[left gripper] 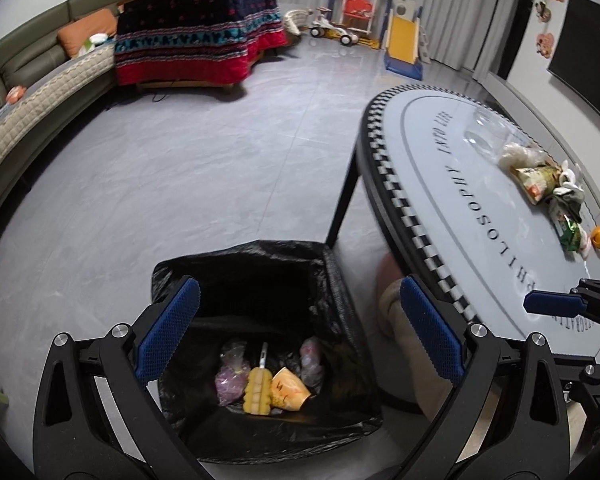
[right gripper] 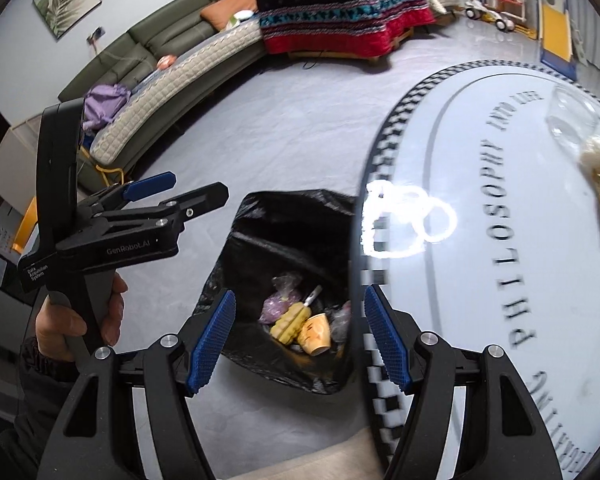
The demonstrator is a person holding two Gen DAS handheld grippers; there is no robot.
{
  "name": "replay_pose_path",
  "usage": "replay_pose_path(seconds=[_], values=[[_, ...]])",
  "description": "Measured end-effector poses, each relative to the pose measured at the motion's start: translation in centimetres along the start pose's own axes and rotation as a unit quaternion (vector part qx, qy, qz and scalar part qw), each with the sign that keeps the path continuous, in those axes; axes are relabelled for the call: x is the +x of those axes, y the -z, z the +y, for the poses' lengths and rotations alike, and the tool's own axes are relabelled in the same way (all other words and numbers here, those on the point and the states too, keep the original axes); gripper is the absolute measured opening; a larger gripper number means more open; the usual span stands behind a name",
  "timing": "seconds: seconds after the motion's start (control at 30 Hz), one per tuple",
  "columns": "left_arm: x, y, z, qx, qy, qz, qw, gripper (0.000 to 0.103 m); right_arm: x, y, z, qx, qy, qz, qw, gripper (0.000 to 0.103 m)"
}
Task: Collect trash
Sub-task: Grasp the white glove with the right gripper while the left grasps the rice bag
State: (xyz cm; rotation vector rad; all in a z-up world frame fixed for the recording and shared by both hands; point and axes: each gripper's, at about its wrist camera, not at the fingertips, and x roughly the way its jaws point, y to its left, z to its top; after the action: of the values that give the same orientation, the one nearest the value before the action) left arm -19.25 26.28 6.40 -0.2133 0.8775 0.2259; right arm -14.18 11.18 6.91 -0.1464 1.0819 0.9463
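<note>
A bin lined with a black bag [left gripper: 260,264] stands on the floor by the oval table [left gripper: 440,160]. Inside lie a yellow corn-shaped piece [left gripper: 258,394], an orange paper cup [left gripper: 290,392] and purple plastic bags [left gripper: 230,380]. My left gripper [left gripper: 300,328] hangs open above the bin with nothing between its pads. My right gripper [right gripper: 300,342] is open too, over the bin's edge [right gripper: 284,216] and the table rim, with nothing in it. On the table's far side lie a clear plastic container [left gripper: 488,132], a white wad [left gripper: 520,154], a snack wrapper [left gripper: 538,182], a green wrapper [left gripper: 570,232] and a small orange [left gripper: 599,237].
A black table leg [left gripper: 342,200] stands just behind the bin. A person's beige trouser leg [left gripper: 404,320] is beside the bin under the table edge. A grey sofa [left gripper: 40,92], a low table under a patterned blanket [left gripper: 196,36] and a toy slide [left gripper: 404,40] line the far side of the grey floor.
</note>
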Motion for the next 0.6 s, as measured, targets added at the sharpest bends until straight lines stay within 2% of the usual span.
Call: replay_pose_path(seconds=[0.33,0.6], values=[[2.0,-3.1,-8.5,0.067,0.045,0.005,0.9968,0.097,-4.9,0.1,-7.9,0.048,0.048,-0.032,0.997,0.068],[4.2,-5.6,-15.5,0.11,0.081,0.016,0.9905,0.097,-9.4,-0.2,-15.3,0.101,0.101,-0.064,0.988,0.068]])
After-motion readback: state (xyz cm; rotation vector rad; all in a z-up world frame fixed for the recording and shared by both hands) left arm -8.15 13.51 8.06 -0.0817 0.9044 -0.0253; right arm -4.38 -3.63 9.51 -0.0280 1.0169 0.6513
